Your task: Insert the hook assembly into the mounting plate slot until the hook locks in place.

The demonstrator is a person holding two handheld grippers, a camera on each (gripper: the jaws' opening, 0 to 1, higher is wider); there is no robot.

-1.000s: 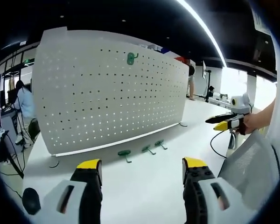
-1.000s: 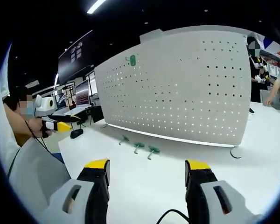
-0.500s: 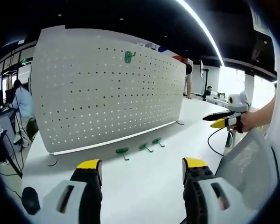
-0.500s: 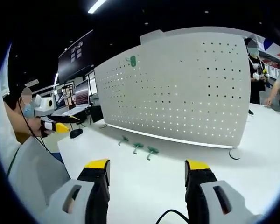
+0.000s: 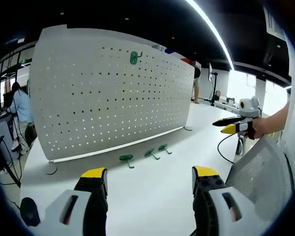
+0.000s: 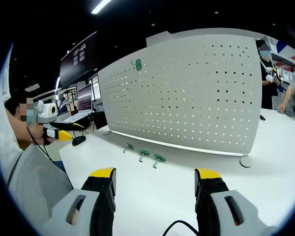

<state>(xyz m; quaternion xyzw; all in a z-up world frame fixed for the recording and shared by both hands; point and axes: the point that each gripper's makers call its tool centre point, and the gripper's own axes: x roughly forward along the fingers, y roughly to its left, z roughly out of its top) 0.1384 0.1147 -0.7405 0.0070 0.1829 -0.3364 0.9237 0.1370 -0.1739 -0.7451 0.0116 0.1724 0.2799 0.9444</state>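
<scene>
Nothing on the table had moved over the last second; only the views had drifted a little, so that the pegboard (image 5: pixel 113 93) and the three loose green hooks slid slightly leftward in the left gripper view. That small drift suggested the task had not really begun: no hook had been picked up.

Both tools were released, jaws spread and holding nothing. The left gripper (image 5: pixel 150 179) sat at the bottom of its frame, and the right gripper (image 6: pixel 155 181) likewise at the bottom of its own frame; each also appeared at the side of the other's view, held up off the table (image 5: pixel 152 196).

The three hooks (image 5: pixel 127 159) (image 5: pixel 151 154) (image 5: pixel 164 147) lay in a row on the white table just in front of the pegboard's foot, above and between the left jaws, well apart from them. A fourth green hook (image 5: pixel 133 57) already hung near the top of the pegboard, upper centre of the frame. In the right gripper view the row of hooks (image 6: pixel 143 154) lay centre-left, also well clear of the jaws.
</scene>
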